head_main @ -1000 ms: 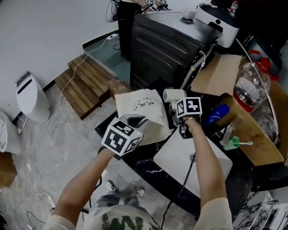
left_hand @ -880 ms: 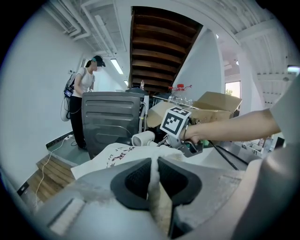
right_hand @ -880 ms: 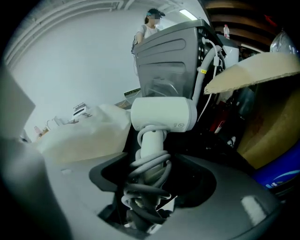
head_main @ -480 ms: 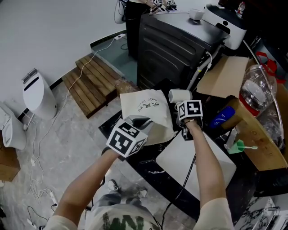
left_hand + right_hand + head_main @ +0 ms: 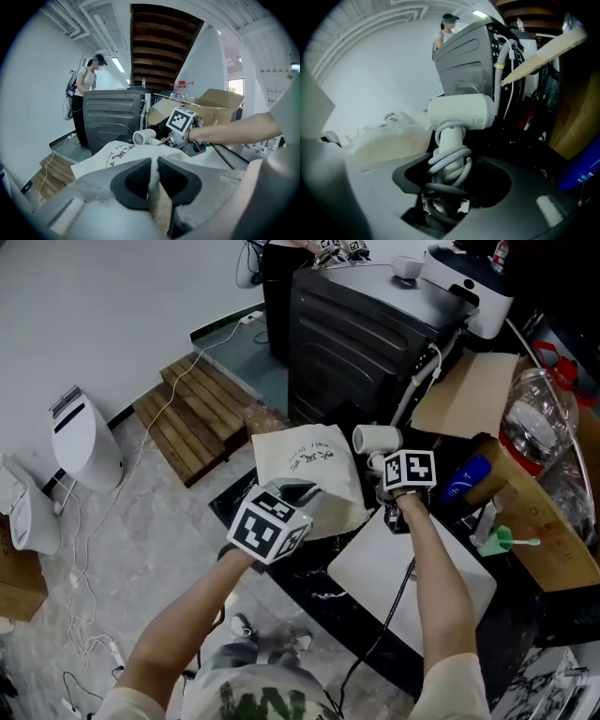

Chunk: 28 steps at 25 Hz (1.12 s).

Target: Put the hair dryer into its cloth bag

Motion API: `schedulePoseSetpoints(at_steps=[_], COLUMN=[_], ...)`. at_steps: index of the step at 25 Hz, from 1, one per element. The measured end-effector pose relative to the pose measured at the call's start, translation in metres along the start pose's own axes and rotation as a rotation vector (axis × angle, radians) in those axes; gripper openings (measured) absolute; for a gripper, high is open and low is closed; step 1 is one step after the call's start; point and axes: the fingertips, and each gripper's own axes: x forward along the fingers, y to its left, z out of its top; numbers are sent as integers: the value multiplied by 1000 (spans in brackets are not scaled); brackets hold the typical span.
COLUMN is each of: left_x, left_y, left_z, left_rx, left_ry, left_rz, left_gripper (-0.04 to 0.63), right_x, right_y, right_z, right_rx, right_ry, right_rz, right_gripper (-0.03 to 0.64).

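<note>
The white hair dryer (image 5: 375,439) lies on the black table, its cord wound round the handle (image 5: 450,164). My right gripper (image 5: 382,463) has the wound handle between its jaws, which have just been closing. Dark gaps show on both sides of it, so the pads do not press. The cream cloth bag (image 5: 309,470) with dark print lies left of the dryer. My left gripper (image 5: 298,491) is shut on the bag's near edge, and a fold of cloth (image 5: 153,176) stands pinched between its pads. The dryer (image 5: 144,137) also shows beyond the bag (image 5: 115,157).
A black ribbed machine (image 5: 366,334) stands behind the bag. Cardboard (image 5: 469,395), a blue bottle (image 5: 466,479) and a clear plastic bottle (image 5: 539,418) crowd the right. A white board (image 5: 412,577) lies near me. Wooden slats (image 5: 202,413) lie on the floor; a person (image 5: 86,93) stands behind.
The right gripper has shifted slightly right in the head view and stays at the dryer's handle. The left gripper keeps its hold on the bag.
</note>
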Motion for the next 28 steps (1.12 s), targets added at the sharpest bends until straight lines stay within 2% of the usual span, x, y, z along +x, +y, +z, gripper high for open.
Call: schedulePoseSetpoints(at_steps=[14, 28], left_x=[4, 9], left_y=[-6, -5], left_z=[1, 14], left_rx=[-20, 11], left_ry=[2, 15], left_rz=[-37, -134], left_gripper=[46, 46], right_x=[-87, -183], right_y=[10, 45], right_z=[4, -44], right_rx=[-41, -65], right_ry=[-131, -218], right_rz=[-32, -94], right_gripper=[242, 242])
